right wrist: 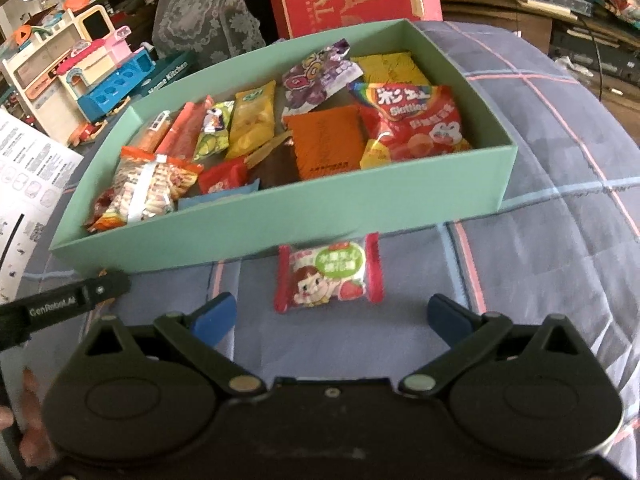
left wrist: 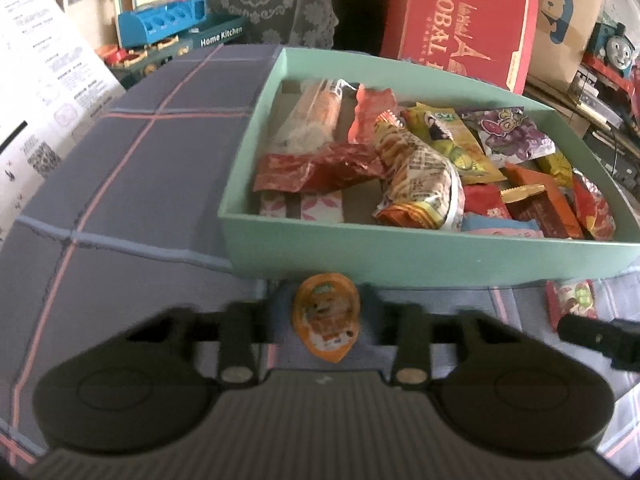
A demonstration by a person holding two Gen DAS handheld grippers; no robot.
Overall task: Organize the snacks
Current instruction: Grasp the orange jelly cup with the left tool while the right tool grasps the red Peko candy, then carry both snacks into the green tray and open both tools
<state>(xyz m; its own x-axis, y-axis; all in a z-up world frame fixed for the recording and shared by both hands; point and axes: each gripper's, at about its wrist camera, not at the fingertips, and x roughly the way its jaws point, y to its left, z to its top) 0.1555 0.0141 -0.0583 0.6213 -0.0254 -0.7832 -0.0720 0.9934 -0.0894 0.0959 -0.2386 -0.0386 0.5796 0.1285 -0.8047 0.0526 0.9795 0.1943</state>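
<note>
Snacks in green box, left tool flanking jelly cup without contact, right tool spread before strawberry candy.

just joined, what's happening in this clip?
A person with a gripper in each hand is sorting snacks into a green box on a plaid cloth. The box already holds many packets. Two snacks are still outside, just in front of it. The left gripper has an orange jelly cup between its fingers, with gaps still showing at each side. The right gripper is open, lined up behind a red and white candy packet.
</note>
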